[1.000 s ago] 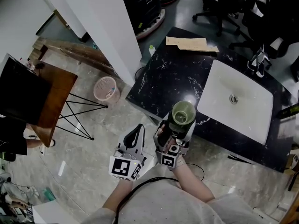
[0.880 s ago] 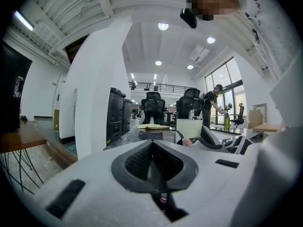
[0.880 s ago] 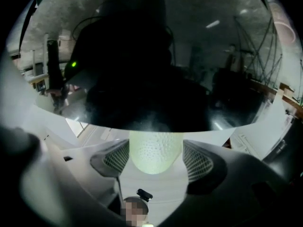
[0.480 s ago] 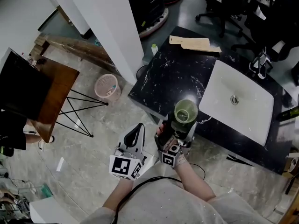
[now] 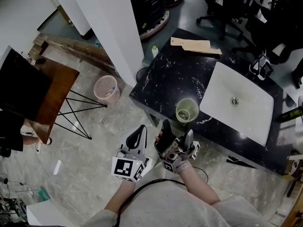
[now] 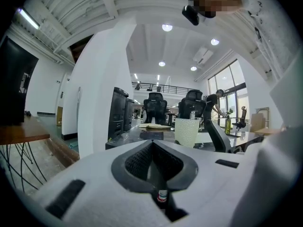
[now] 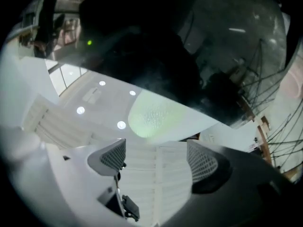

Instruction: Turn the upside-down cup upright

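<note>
The pale green cup stands upright, mouth up, on the black marble counter near its front edge. My right gripper sits just in front of the cup, apart from it; its jaws are opening and nothing is between them. In the right gripper view the cup is a blurred green shape beyond the spread pads of the right gripper. My left gripper hangs beside it over the floor, shut and empty. The left gripper view shows the left gripper with jaws together and the cup ahead on the counter.
A white sink basin is set into the counter to the right of the cup. A cardboard piece and a small bottle are at the counter's far side. A pink wastebasket, a wooden side table and a white pillar stand left.
The right gripper held the cup over the counter's edge; now the cup stands on the counter, and the gripper has let go and drawn back. The left gripper stayed put.
</note>
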Demonstrator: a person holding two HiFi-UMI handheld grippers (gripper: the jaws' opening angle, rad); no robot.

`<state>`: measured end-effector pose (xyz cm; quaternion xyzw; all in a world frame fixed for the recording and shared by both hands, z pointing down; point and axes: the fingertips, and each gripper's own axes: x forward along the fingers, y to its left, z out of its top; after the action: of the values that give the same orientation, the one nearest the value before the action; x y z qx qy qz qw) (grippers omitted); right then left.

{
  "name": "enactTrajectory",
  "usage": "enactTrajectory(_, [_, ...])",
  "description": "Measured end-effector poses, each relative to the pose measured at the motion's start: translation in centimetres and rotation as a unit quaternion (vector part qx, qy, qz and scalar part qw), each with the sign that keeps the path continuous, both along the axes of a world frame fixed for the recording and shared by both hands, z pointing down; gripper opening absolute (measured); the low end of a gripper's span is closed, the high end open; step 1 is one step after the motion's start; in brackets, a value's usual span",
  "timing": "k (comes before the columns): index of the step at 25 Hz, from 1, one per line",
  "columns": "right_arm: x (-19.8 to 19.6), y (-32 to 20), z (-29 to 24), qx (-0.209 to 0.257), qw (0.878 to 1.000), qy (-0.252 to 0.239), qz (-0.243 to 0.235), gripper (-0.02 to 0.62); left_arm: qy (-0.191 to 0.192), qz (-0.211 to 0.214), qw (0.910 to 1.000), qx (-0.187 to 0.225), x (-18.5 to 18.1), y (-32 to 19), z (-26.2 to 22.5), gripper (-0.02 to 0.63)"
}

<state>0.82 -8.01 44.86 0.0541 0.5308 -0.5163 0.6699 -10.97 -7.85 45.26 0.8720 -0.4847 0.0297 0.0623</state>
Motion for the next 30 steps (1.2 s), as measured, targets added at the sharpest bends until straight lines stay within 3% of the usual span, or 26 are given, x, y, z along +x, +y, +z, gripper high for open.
enactTrajectory(5, [-2.1, 1.3, 0.7, -0.018, 0.987, 0.157, -0.006, 0.376, 0.011, 0.018, 0.9998, 0.004, 1.6, 0.2, -0.2, 0.008])
enactTrajectory(7, [-2.9, 2.0, 0.4, -0.013, 0.976, 0.219, -0.008, 0.372, 0.016, 0.030, 0.9994, 0.004, 2.4, 0.3, -0.2, 0.008])
enactTrajectory(9, [-3.6, 2.7, 0.3, -0.013, 0.957, 0.291, -0.007, 0.298, 0.019, 0.041, 0.9990, 0.004, 3.2, 0.5, 0.0, 0.008])
enactTrajectory(12, [-3.6, 3.0, 0.9, -0.026, 0.910, 0.413, 0.015, 0.095, 0.026, 0.055, 0.9981, 0.007, 4.4, 0.4, 0.0, 0.008])
enactTrajectory(14, [-2.6, 3.1, 0.9, -0.028, 0.877, 0.477, 0.040, 0.029, 0.030, 0.064, 0.9975, 0.010, 5.3, 0.4, -0.1, 0.008])
enactTrajectory(17, [-1.1, 3.4, -0.1, -0.013, 0.822, 0.564, 0.078, 0.011, 0.036, 0.080, 0.9961, 0.014, 6.9, 0.5, -0.4, 0.008])
enactTrajectory(22, [0.6, 3.8, -1.6, 0.035, 0.694, 0.706, 0.138, 0.008, 0.037, 0.114, 0.9927, 0.016, 9.6, 1.3, -0.5, 0.008])
enactTrajectory(24, [0.8, 4.0, -2.1, 0.053, 0.655, 0.737, 0.157, 0.008, 0.040, 0.125, 0.9911, 0.021, 10.5, 1.8, -0.8, 0.008])
enactTrajectory(27, [1.1, 4.1, -2.5, 0.062, 0.624, 0.759, 0.176, 0.008, 0.044, 0.132, 0.9898, 0.030, 11.1, 2.0, -1.4, 0.008])
enactTrajectory(30, [1.2, 4.1, -2.4, 0.064, 0.608, 0.770, 0.182, 0.007, 0.047, 0.129, 0.9900, 0.033, 11.0, 2.0, -1.7, 0.008])
